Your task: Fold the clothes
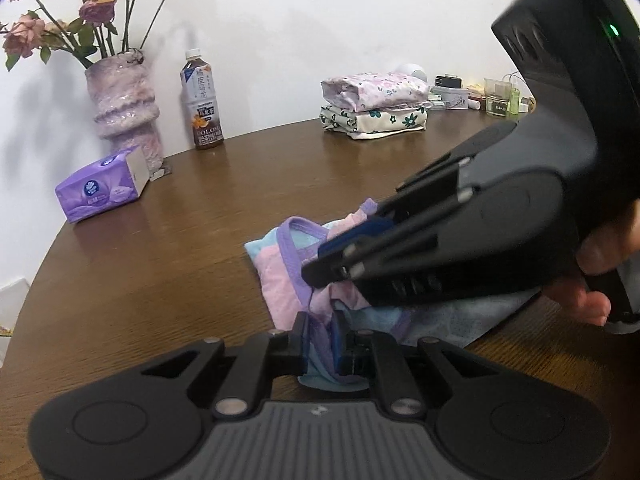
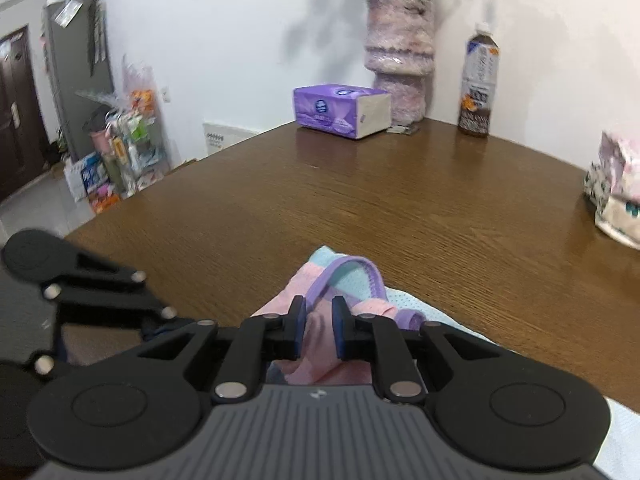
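We see both grippers clamped on one small garment (image 1: 280,280), a pink, pale blue and purple-trimmed piece bunched on the brown table (image 1: 180,248). The left gripper (image 1: 323,338) pinches a fold of blue and purple cloth between its fingers, the fabric filling the narrow gap. The right gripper (image 2: 318,326) grasps pink cloth the same way, with the purple trim looping just beyond its fingertips (its side view in the left camera shows it crossing above the garment, a hand (image 1: 600,272) wrapped on its handle). Well ahead of the left fingers stand a tissue pack (image 1: 102,184), a vase of roses (image 1: 124,104) and a tea bottle (image 1: 201,100); a stack of folded clothes (image 1: 374,104) sits farther right.
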A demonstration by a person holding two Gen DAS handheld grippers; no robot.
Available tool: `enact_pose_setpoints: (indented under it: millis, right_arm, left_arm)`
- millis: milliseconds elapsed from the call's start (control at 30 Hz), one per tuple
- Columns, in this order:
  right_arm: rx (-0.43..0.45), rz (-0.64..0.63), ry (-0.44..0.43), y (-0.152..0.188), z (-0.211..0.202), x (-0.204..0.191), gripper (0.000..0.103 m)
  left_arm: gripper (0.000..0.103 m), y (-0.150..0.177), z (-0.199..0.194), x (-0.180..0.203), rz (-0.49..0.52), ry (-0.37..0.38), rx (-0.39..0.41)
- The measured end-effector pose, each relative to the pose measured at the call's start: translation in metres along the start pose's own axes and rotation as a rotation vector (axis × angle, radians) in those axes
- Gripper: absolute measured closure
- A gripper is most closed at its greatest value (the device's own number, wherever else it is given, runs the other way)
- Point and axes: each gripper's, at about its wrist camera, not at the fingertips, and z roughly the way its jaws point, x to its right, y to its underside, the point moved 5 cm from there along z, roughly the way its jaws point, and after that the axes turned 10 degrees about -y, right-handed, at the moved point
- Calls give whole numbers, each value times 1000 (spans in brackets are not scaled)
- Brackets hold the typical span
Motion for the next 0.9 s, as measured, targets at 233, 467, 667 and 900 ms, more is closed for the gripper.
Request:
enact_pose_setpoints:
  millis: [233,467,667,900]
  right_arm:
    - [-31,-63,28,10,5,-7,89]
    - [-11,-93,48,15,3,-11,89]
    - [7,-85,55,11,-8,-14,89]
    - [35,-86,108,11,-31,-9,86]
  left_arm:
    - [88,-10,-26,-25,-13,18,48]
    - [88,-25,-7,-41,15,8,16]
    - [93,-14,14,-18,87,57,-35]
    - [96,-9,17,-10,99,45,-30]
